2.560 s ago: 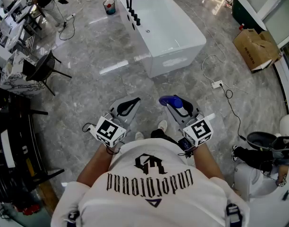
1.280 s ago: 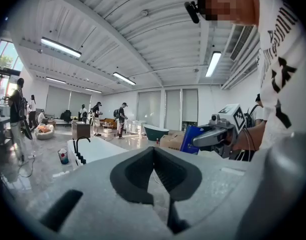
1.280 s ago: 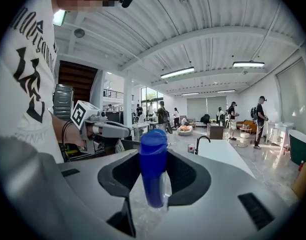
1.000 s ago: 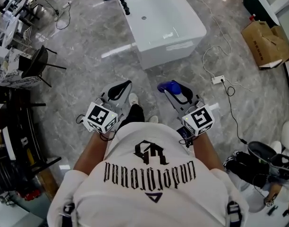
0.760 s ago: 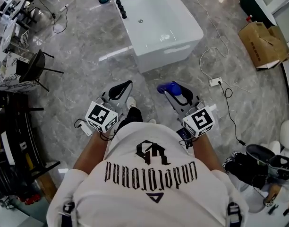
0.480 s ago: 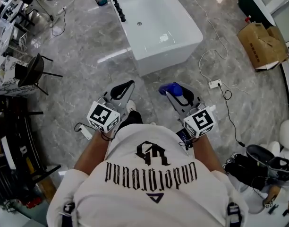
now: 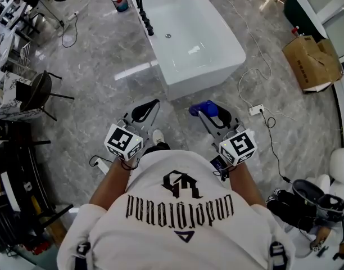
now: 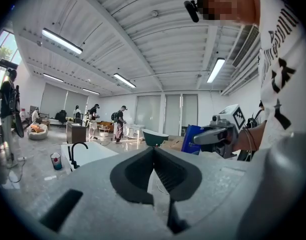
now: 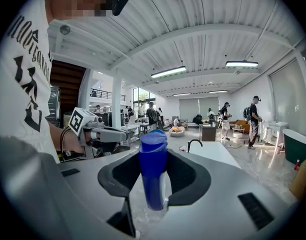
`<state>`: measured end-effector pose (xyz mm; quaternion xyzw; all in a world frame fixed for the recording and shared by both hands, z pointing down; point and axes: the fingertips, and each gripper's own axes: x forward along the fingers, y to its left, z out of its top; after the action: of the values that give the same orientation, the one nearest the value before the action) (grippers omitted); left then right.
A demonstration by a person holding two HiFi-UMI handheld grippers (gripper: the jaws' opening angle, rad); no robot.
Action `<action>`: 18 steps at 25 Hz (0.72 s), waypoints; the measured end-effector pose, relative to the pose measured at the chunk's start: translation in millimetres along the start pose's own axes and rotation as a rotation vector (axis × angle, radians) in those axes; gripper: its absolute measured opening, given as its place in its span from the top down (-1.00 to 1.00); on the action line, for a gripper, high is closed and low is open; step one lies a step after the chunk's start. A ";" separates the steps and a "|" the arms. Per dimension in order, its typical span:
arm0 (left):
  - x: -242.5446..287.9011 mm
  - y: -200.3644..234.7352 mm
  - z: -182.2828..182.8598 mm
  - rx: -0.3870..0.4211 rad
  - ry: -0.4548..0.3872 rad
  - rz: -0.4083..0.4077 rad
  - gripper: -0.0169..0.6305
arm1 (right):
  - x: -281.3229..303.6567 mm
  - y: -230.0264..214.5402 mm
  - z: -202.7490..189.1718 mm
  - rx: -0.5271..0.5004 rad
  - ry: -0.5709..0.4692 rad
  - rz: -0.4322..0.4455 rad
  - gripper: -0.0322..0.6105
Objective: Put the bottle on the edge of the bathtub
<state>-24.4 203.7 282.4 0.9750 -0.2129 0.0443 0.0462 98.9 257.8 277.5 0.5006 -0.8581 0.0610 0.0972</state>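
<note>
A blue bottle [image 7: 203, 108] stands upright between the jaws of my right gripper [image 7: 208, 112], which is shut on it. In the right gripper view the bottle [image 9: 153, 174] fills the gap between the dark pads. My left gripper [image 7: 145, 110] is held beside it at the same height, jaws together and with nothing in them; its tips meet in the left gripper view [image 8: 153, 150]. The white bathtub [image 7: 206, 66] lies on the floor ahead of both grippers, a black faucet [image 7: 145, 4] at its far left rim. It also shows as the bathtub [image 9: 215, 151] beyond the bottle.
Grey marble floor all round. A power strip with a white cable [image 7: 256, 109] lies right of the tub. A cardboard box [image 7: 309, 61] sits at the right, a black chair [image 7: 40, 91] at the left, a small cup [image 7: 120, 0] beyond the faucet. Several people stand far off.
The person has stepped forward and the view has shifted, so the tub sits slightly differently in the head view. Both grippers keep their pose; the bottle stays in the right one.
</note>
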 end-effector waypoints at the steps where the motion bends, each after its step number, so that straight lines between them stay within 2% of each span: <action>1: -0.4 9.4 2.6 0.002 -0.001 -0.004 0.90 | 8.7 -1.7 5.0 0.000 -0.004 -0.008 0.41; 7: -3.4 61.7 16.4 0.024 -0.008 -0.026 0.90 | 58.2 -6.5 32.7 -0.021 -0.019 -0.029 0.41; 12: -10.8 92.3 14.8 0.029 -0.011 -0.045 0.90 | 92.5 -4.4 38.7 -0.021 -0.022 -0.051 0.41; 18: -22.5 124.8 13.1 0.023 -0.014 -0.027 0.90 | 124.5 3.1 43.6 -0.027 -0.016 -0.031 0.41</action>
<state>-96.2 98.6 275.8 0.9785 -0.1995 0.0395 0.0341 31.9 145.0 263.4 0.5130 -0.8516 0.0441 0.0981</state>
